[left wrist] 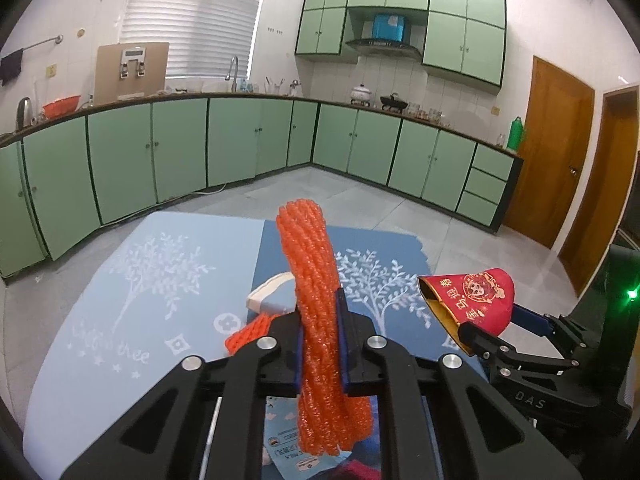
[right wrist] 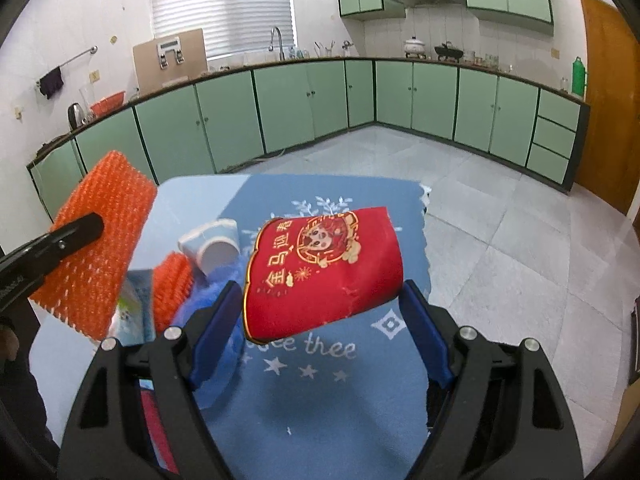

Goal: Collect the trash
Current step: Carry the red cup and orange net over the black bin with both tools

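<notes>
My left gripper (left wrist: 320, 332) is shut on an orange foam net sleeve (left wrist: 312, 288), held upright above the blue tablecloth (left wrist: 160, 280). The sleeve also shows at the left of the right wrist view (right wrist: 100, 240). My right gripper (right wrist: 320, 320) is shut on a flattened red paper cup (right wrist: 324, 272) with gold print, held above the cloth; it also shows at the right of the left wrist view (left wrist: 472, 300). On the cloth lie a white paper cup (right wrist: 212, 244) on its side, a second orange foam net (right wrist: 172, 288) and a light blue printed packet (right wrist: 136, 304).
The table stands in a kitchen with green cabinets (left wrist: 180, 148) along the far walls and a grey tiled floor (right wrist: 500, 220). A wooden door (left wrist: 548, 152) is at the right. A red item (left wrist: 356, 472) lies under my left gripper.
</notes>
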The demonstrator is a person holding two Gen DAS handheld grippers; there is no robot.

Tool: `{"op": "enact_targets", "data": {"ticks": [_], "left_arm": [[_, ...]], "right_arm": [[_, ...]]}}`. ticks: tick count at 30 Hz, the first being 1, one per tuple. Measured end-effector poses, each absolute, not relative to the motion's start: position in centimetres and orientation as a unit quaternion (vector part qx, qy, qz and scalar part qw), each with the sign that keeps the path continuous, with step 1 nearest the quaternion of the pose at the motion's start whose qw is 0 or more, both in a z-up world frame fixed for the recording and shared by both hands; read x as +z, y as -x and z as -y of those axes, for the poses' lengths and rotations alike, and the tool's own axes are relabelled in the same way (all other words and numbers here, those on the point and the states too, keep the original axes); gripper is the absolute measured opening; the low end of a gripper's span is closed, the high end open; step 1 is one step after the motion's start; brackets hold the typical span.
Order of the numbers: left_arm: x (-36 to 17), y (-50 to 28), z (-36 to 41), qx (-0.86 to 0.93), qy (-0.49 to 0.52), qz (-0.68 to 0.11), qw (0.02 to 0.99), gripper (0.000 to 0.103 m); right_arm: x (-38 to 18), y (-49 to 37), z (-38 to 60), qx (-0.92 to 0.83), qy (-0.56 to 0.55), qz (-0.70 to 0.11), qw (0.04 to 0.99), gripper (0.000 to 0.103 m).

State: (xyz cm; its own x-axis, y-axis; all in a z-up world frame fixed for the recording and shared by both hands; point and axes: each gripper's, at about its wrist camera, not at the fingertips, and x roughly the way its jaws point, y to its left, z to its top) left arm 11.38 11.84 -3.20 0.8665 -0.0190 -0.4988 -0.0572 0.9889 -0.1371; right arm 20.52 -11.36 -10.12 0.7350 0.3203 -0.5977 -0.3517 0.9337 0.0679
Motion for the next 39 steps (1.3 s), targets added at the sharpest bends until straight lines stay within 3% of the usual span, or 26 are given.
{"op": "enact_targets", "data": {"ticks": [22, 39], "left_arm": [[-1.0, -10.6, -5.6, -0.077, 0.063, -0.241, 0.965, 0.013], [-4.5, -12.7, 5.8, -0.170, 0.022, -0.271, 0.947, 0.012]], "right_arm": [[-6.1, -16.4, 18.8, 0.142, -0.009, -0.283, 0.948, 0.078], [-8.9, -13.9, 29.2, 0.041, -0.032, -0.297, 0.954, 0.078]]}}
